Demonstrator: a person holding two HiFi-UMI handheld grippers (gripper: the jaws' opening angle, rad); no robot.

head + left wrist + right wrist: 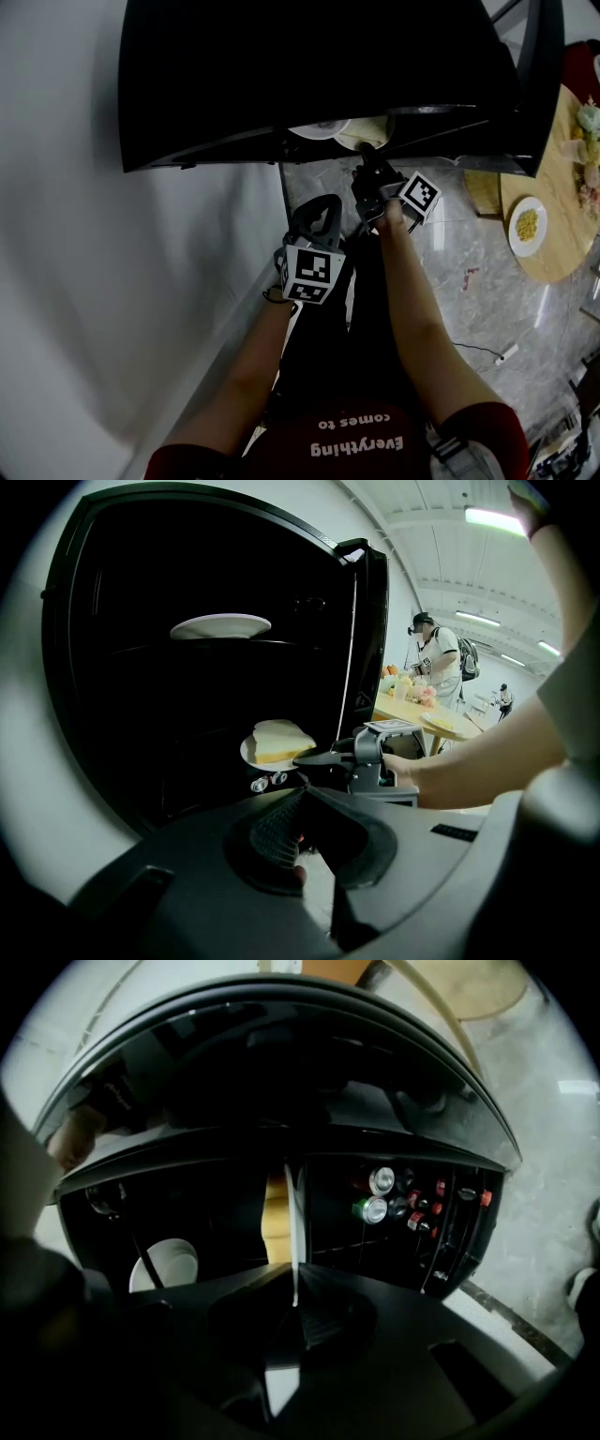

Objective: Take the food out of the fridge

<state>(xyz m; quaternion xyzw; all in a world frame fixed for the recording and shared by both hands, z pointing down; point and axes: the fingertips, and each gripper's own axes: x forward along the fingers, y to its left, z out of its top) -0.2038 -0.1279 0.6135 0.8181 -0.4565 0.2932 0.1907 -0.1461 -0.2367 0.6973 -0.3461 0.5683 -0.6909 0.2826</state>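
Plates number two inside the open black fridge (141,696): one white plate (220,625) on its upper shelf, and one bread plate (249,753) at its open front, carrying a single piece of bread (277,740). The right gripper (305,757) reaches into the fridge and pinches the bread plate's rim, jaws nearly together. The left gripper (305,794) hangs just outside the fridge, jaws closed on nothing.
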